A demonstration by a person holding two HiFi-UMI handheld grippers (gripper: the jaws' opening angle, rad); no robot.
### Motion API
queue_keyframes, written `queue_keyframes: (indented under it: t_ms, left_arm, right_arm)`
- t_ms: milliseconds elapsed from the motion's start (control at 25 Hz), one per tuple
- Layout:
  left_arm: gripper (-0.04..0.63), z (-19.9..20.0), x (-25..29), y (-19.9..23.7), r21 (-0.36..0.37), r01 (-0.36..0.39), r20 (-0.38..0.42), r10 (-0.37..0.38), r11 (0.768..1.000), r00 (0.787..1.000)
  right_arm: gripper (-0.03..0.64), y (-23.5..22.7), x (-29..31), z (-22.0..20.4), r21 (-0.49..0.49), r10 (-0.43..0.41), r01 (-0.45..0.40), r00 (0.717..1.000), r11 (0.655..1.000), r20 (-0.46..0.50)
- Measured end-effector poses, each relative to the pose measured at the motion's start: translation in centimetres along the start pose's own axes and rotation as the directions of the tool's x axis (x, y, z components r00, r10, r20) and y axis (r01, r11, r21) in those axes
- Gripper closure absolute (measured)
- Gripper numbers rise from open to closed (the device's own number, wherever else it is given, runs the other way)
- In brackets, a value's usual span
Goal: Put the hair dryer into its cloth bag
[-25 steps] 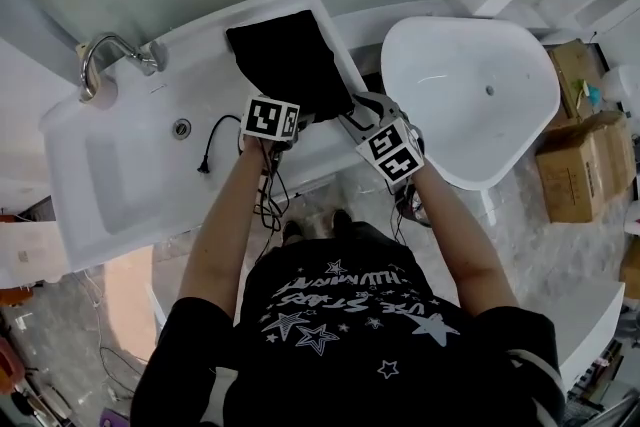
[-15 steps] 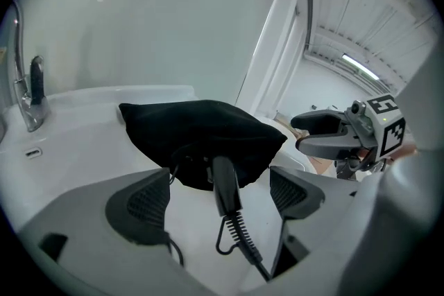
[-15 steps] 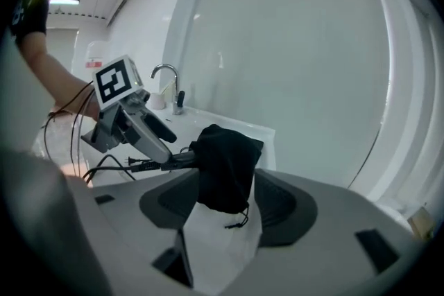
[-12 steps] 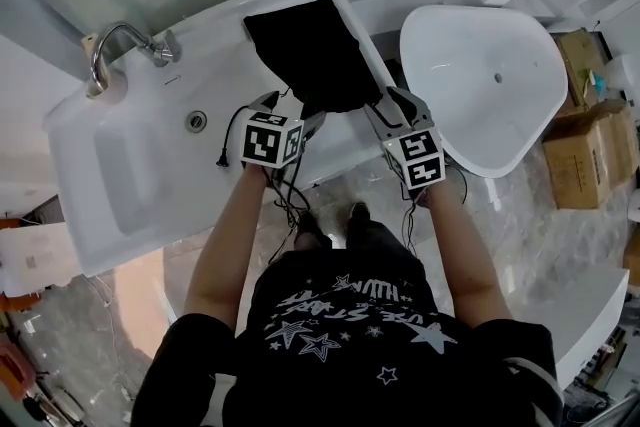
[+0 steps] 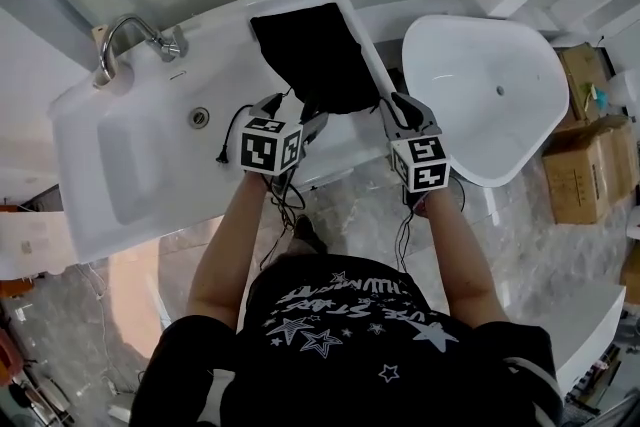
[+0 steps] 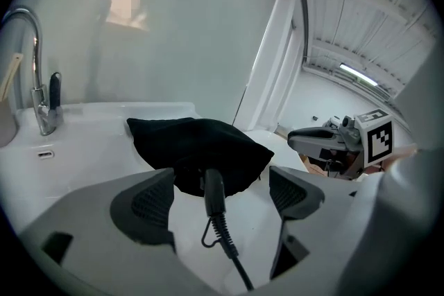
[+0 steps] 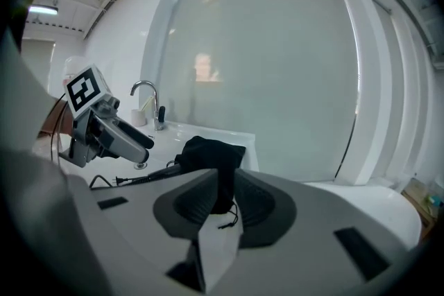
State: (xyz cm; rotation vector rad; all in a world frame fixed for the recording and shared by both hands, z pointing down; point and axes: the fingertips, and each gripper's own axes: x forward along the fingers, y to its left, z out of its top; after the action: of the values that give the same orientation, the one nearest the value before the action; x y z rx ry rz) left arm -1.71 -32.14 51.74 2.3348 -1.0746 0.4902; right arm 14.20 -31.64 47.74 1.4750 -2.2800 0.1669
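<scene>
Beside white sink [image 5: 125, 175], right hand-held gripper [image 7: 220, 196] just closed on cloth bag [image 5: 315, 55], left hand-held gripper [image 6: 220, 182] wide

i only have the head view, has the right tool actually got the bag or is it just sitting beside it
observer: in the right gripper view the right tool has just been closing, and its jaws pinch a fold at the edge of the black cloth bag
operator: and the left one, gripping anything
observer: no, the left gripper view shows the left tool with its jaws apart; the hair dryer's cord end sticks out of the bag between them, touching neither pad
operator: see the drawstring anywhere
observer: a thin drawstring hangs from the bag just below the pinched fold
</scene>
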Motion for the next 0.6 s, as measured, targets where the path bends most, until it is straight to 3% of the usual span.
queue_keyframes:
  t_ms: [280, 480, 600]
  left_arm:
    - [0.164, 0.1, -2.3, -3.4, 0.015, -0.041, 0.039, 0.04, 0.999, 0.998]
    - [0.275, -0.3, -4.5, -5.1, 0.022, -0.112, 0.085, 0.11, 0.993, 0.99]
    - [0.385, -0.5, -6.1, -6.4, 0.015, -0.139, 0.123, 0.136, 0.99, 0.983]
  right_arm:
    - [0.609, -0.1, -3.1, 0.2, 0.025, 0.014, -0.015, 0.998, 1.0, 0.055]
    - [0.611, 0.3, -6.1, 0.0, 0.031, 0.033, -0.036, 0.995, 0.999, 0.094]
    - [0.611, 0.5, -8.0, -0.4, 0.041, 0.042, -0.046, 0.994, 0.998, 0.102]
